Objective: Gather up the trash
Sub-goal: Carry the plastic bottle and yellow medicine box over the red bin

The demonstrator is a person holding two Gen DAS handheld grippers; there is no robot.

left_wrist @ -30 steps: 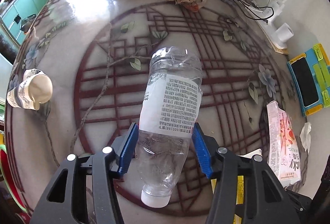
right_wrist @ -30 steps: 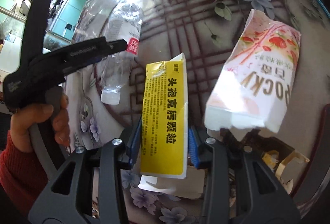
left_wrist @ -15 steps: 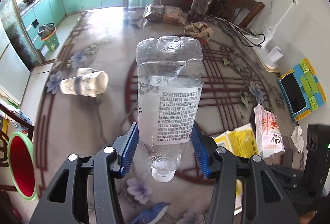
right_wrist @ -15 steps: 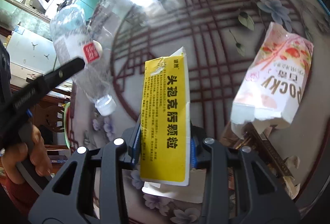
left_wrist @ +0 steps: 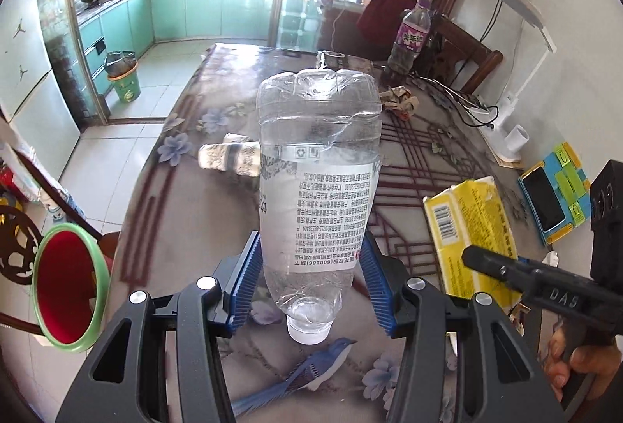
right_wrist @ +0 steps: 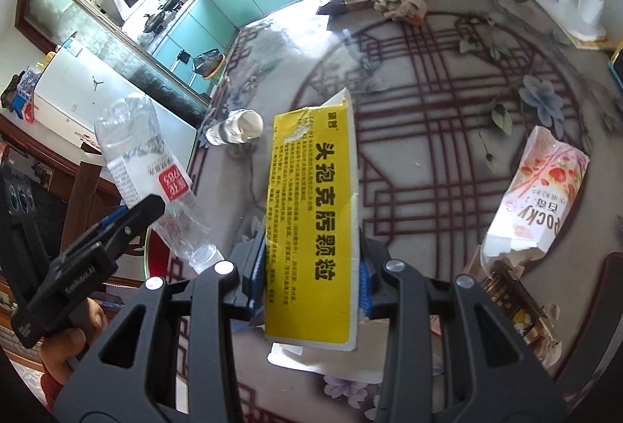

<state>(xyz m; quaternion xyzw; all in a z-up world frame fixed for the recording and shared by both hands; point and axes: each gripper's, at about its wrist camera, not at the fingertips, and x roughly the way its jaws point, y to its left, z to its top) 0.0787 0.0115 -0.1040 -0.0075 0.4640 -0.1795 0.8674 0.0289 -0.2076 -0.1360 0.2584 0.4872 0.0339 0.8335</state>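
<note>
My left gripper (left_wrist: 309, 281) is shut on a clear plastic bottle (left_wrist: 317, 185), cap toward the camera, held above the patterned table (left_wrist: 194, 247). The bottle also shows in the right wrist view (right_wrist: 148, 181). My right gripper (right_wrist: 309, 277) is shut on a yellow medicine box (right_wrist: 311, 224), lifted off the table; the box also shows in the left wrist view (left_wrist: 471, 236). A red bin with a green rim (left_wrist: 64, 284) stands on the floor left of the table.
On the table lie a fallen paper cup (right_wrist: 235, 129), a pink Pocky box (right_wrist: 533, 197), crumpled paper (left_wrist: 399, 99) and a purple-labelled bottle (left_wrist: 410, 35) at the far end. A blue-yellow phone stand (left_wrist: 553, 197) and cables are at the right.
Both grippers have risen and pulled back from the table with their loads. The bottle and the yellow box are higher, and the left view now tilts up toward the kitchen.
</note>
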